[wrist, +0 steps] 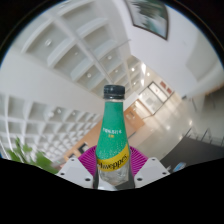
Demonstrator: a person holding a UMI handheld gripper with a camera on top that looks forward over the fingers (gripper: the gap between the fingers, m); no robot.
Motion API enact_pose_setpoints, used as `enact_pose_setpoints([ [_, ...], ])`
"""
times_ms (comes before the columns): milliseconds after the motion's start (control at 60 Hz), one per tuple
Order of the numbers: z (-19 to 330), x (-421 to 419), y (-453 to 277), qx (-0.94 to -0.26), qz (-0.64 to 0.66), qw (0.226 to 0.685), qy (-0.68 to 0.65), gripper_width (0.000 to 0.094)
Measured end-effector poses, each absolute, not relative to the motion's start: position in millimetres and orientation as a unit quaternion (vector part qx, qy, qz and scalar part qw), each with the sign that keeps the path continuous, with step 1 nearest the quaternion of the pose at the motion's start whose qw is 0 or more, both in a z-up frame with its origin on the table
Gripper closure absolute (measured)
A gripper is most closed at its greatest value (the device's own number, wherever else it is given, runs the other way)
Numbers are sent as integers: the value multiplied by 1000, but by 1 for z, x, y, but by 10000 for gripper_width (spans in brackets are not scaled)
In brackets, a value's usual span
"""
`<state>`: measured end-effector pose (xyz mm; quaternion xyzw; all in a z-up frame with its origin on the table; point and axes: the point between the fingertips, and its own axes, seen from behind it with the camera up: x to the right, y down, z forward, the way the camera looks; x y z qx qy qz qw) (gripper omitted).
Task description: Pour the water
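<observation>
A clear bottle (113,135) with a green and yellow label and a dark cap stands upright between my fingers. My gripper (113,170) is shut on the bottle's lower body; both magenta pads (84,160) press on its sides. The bottle is lifted, with the ceiling and the far room behind it. The bottle's base is hidden below the fingers. No cup or other vessel is in view.
A white coffered ceiling (70,50) fills the space above. A framed picture (150,15) hangs on the wall beyond the bottle. A green plant (22,155) shows beside the left finger. A wooden floor area (160,100) lies beyond the bottle.
</observation>
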<state>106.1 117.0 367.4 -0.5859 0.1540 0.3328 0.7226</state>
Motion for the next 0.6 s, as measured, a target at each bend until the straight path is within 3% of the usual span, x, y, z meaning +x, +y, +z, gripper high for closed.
enact_pose_setpoints([
  [100,345,161,124,-632,174,748,108,526],
  [233,264,235,146,-691,-3,719,73,526],
  [400,163,257,167,-750,-55,657,52,527],
  [600,92,265,164,-788,-71,611,40,526],
])
